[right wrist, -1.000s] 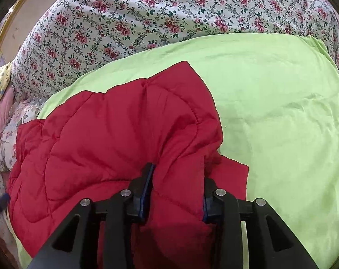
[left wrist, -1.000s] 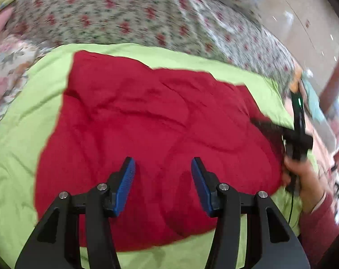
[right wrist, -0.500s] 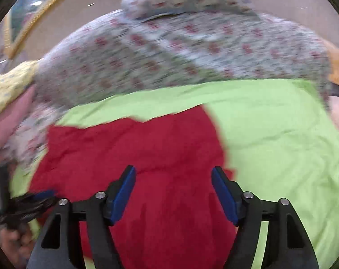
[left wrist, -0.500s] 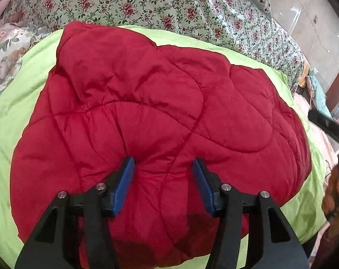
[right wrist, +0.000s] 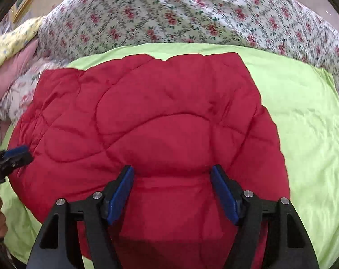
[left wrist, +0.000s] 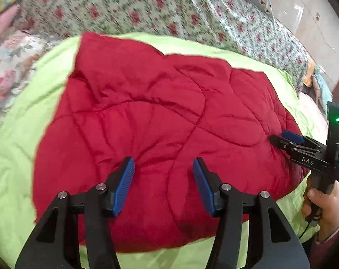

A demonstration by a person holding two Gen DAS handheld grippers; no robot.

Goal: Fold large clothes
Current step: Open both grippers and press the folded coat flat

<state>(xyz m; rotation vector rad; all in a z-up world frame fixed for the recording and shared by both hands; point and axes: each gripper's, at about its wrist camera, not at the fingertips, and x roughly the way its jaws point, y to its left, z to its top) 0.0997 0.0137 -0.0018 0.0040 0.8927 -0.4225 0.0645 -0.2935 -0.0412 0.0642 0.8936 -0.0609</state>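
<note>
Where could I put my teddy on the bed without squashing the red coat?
On the bare green sheet right of the red coat, below the flowery bedspread. A thinner green strip lies left of it. The near edge is crowded by both open hand-held grippers.

Your left gripper (right wrist: pixel 11 157) is cut off by the right view's left edge; its jaw gap can't be read there. The jacket's (right wrist: pixel 169 123) near hem hides behind your right gripper (right wrist: pixel 171 192). The floral sheet (left wrist: pixel 129 6) is blurred.
</note>
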